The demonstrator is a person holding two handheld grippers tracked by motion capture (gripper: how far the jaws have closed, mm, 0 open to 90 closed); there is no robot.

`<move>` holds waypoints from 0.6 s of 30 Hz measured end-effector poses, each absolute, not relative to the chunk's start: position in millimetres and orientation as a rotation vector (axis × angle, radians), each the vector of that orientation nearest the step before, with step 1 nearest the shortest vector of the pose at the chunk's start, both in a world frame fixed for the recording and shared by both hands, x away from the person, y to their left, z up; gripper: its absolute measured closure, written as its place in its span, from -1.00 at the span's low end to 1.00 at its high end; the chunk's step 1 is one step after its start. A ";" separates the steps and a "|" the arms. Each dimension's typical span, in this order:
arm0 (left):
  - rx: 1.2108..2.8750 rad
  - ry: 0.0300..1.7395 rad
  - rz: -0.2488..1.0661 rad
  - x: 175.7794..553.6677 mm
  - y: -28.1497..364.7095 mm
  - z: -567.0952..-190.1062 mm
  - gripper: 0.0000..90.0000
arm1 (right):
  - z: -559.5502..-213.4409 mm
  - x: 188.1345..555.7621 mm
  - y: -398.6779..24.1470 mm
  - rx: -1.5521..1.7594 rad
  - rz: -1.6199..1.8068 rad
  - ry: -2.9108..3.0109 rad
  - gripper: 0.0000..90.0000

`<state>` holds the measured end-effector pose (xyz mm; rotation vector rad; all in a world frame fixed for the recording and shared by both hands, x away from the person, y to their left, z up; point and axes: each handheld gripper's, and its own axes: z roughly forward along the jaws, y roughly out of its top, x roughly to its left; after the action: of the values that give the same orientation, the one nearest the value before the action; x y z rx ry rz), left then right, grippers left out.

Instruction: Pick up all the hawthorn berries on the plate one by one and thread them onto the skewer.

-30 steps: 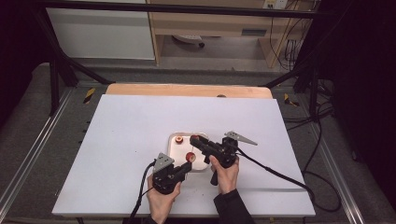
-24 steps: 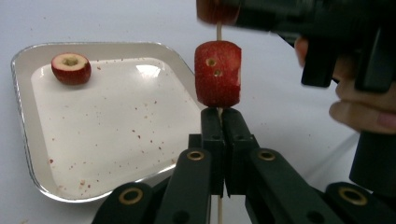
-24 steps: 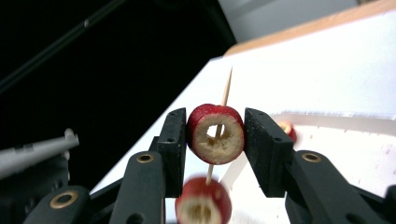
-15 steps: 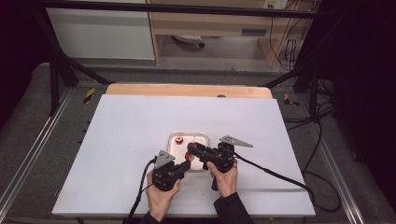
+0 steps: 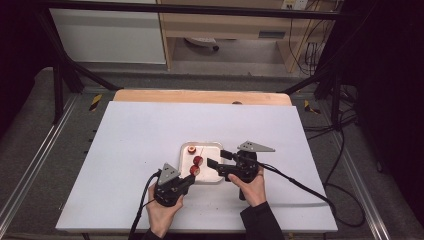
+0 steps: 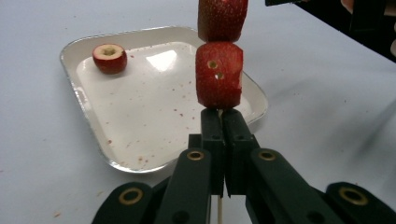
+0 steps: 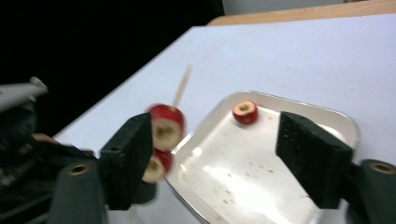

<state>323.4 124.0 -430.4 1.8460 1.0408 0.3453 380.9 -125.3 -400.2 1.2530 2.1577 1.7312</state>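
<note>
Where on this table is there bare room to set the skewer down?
Bare white table stretches left of the tray and behind it to the wooden edge. Crowded: the left gripper holding the skewer, the right gripper, one fruit piece.

A lab recording bench, set up in a darkened room

A white table (image 5: 150, 150) is framed by black metal struts (image 5: 60, 65); behind the table a wooden shelf unit (image 5: 225, 25) and trailing cables (image 5: 310, 50) are seen, and beside it grey floor (image 5: 30, 150) with yellow-black tape marks (image 5: 95, 101).
</note>
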 end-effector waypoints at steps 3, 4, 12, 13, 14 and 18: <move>1.867 1.032 0.359 322.3 131.2 -429.3 0.96 | -400.0 384.3 -128.9 1.228 1.644 2.200 -0.61; 1.870 1.032 0.357 322.3 132.7 -429.2 0.96 | -399.9 385.8 -129.9 1.211 1.616 2.218 -0.64; 1.915 1.005 0.357 320.2 148.0 -426.7 0.96 | -398.1 394.1 -136.7 1.176 1.460 2.347 -0.82; 1.915 1.003 0.354 320.0 149.4 -427.0 0.96 | -397.7 395.1 -137.6 1.167 1.442 2.364 -0.82; 1.919 1.002 0.362 319.9 152.3 -427.5 0.96 | -397.3 395.6 -138.1 1.167 1.430 2.376 -0.82; 1.929 0.979 0.361 320.4 161.6 -429.5 0.96 | -396.3 400.2 -140.7 1.162 1.363 2.427 -0.83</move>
<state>320.4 161.6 -429.5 1.9291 0.9790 0.3610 400.2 -140.7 -396.3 1.1623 2.4271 1.3626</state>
